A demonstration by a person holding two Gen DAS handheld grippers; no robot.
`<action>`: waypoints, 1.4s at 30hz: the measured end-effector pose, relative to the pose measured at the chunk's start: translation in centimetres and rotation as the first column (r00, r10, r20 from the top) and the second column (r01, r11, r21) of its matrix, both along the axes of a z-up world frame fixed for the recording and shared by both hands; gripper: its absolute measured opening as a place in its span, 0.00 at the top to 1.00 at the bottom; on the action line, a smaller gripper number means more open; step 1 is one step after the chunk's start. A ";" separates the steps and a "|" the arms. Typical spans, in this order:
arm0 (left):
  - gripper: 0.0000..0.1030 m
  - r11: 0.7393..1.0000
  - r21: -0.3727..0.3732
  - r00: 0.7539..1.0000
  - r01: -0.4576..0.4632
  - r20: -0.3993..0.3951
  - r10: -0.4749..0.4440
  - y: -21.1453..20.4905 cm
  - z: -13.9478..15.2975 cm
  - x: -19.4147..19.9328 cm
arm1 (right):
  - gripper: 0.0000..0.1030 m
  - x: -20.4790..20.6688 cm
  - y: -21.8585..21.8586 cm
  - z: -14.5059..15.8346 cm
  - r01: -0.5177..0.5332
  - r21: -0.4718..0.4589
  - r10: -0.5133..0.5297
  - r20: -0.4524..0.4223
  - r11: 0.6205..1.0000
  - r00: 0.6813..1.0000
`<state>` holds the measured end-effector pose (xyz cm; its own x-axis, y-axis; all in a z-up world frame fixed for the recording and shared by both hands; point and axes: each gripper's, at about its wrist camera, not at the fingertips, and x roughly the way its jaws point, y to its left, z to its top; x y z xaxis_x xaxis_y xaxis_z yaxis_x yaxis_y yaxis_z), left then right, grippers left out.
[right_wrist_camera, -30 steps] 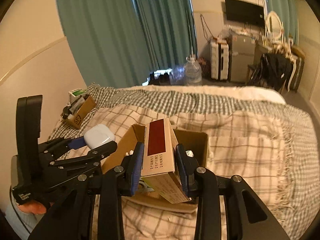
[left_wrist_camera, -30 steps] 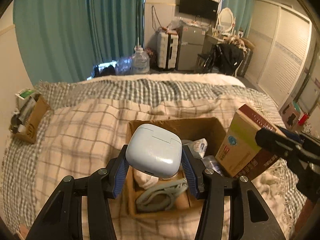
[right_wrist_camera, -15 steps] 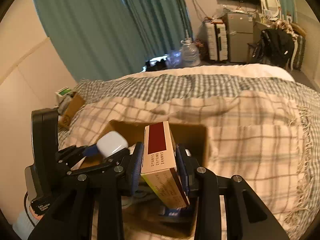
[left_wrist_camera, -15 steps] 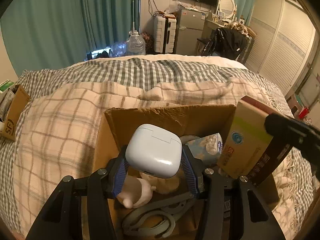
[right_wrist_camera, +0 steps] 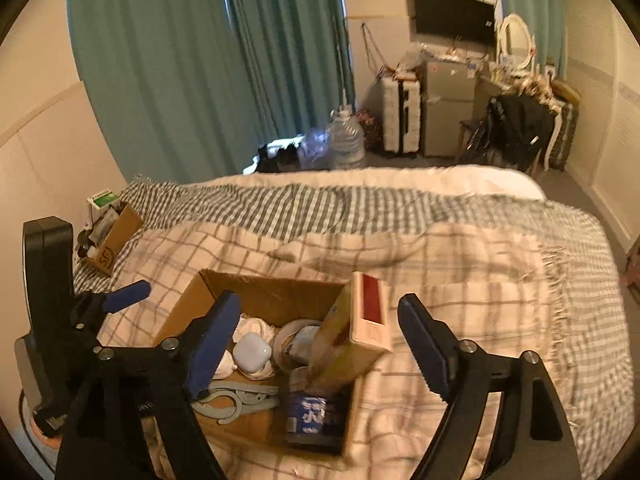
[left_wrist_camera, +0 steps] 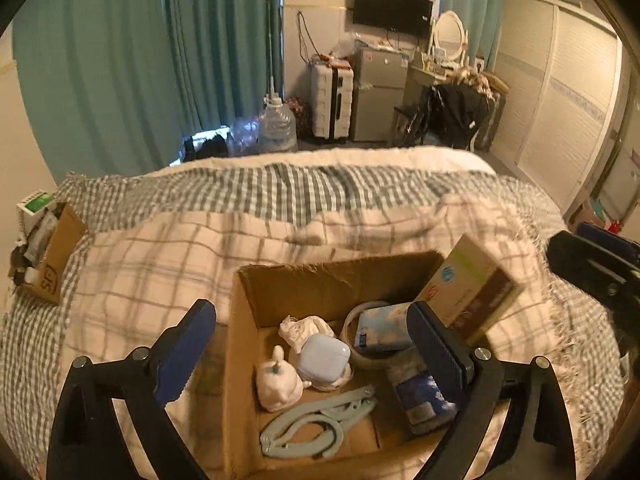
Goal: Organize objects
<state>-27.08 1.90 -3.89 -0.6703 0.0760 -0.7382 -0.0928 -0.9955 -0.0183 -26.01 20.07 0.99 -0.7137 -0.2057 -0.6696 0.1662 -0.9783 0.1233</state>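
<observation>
Where one cardboard box [left_wrist_camera: 256,312] sits, two empty tongs [left_wrist_camera: 312,334] [right_wrist_camera: 320,326].

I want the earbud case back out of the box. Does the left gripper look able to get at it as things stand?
Probably yes. The left gripper is open above the cardboard box, and the earbud case lies uncovered on top. A white figurine and tape roll crowd its sides.

left gripper [left_wrist_camera: 312,350] jaws spread wide, nothing between blue pads [left_wrist_camera: 182,350], tilted down, right gripper [right_wrist_camera: 320,340] likewise wide apart and empty, black fingers [right_wrist_camera: 430,346] angled forward, left gripper on the right one's left
</observation>
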 end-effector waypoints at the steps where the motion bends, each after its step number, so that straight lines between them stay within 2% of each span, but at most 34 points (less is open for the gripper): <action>1: 0.03 1.000 0.003 1.000 -0.005 -0.011 0.005 -0.2 1.0 0.6 | 0.14 0.8 0.2 1.1 0.008 0.003 -0.008 -0.020 1.000 1.000; 7: 0.00 1.000 -0.008 0.991 -0.023 -0.131 0.022 -0.7 7.7 5.6 | 0.01 6.6 0.9 7.7 0.049 0.037 -0.043 -0.150 0.998 0.988; 11: 0.00 1.000 0.007 0.976 -0.029 -0.217 0.030 -1.2 12.0 10.0 | 0.00 10.9 1.6 11.2 0.069 0.039 -0.059 -0.221 0.997 0.973; 16: 0.00 1.000 0.018 0.949 -0.012 -0.316 0.017 -1.4 15.2 15.4 | 0.00 16.2 2.0 14.0 0.099 0.070 -0.075 -0.293 0.993 0.953; 20: 0.00 1.000 0.031 0.930 0.004 -0.367 0.008 -1.3 16.3 19.0 | 0.00 20.1 2.6 15.0 0.132 0.085 -0.096 -0.340 0.988 0.936; 24: 0.00 0.999 0.038 0.916 0.001 -0.401 0.015 -1.5 15.9 21.9 | 0.00 23.0 2.7 14.5 0.167 0.118 -0.111 -0.377 0.979 0.920; 27: 0.00 0.999 0.042 0.904 -0.028 -0.426 0.043 -1.7 14.2 23.6 | 0.00 24.4 2.7 12.7 0.178 0.126 -0.117 -0.387 0.976 0.915; 31: 0.00 0.994 0.088 0.904 -0.064 -0.418 0.095 -2.4 10.5 24.5 | 0.00 24.6 2.4 8.7 0.210 0.141 -0.142 -0.383 0.967 0.913; 33: 0.00 0.992 0.074 0.900 -0.103 -0.418 0.125 -2.6 8.4 24.7 | 0.00 24.2 2.1 6.4 0.219 0.144 -0.151 -0.379 0.965 0.913; 36: 0.00 0.991 0.041 0.898 -0.126 -0.420 0.131 -2.5 6.1 25.0 | 0.00 23.2 2.2 2.9 0.182 0.119 -0.135 -0.324 0.976 0.936; 39: 0.00 0.991 0.032 0.906 -0.129 -0.402 0.131 -2.6 4.6 25.3 | 0.00 22.6 2.2 0.8 0.167 0.119 -0.128 -0.286 0.979 0.950; 42: 0.00 0.993 0.036 0.916 -0.112 -0.383 0.117 -2.2 3.4 25.4 | 0.00 22.6 2.1 0.1 0.163 0.124 -0.123 -0.280 0.979 0.952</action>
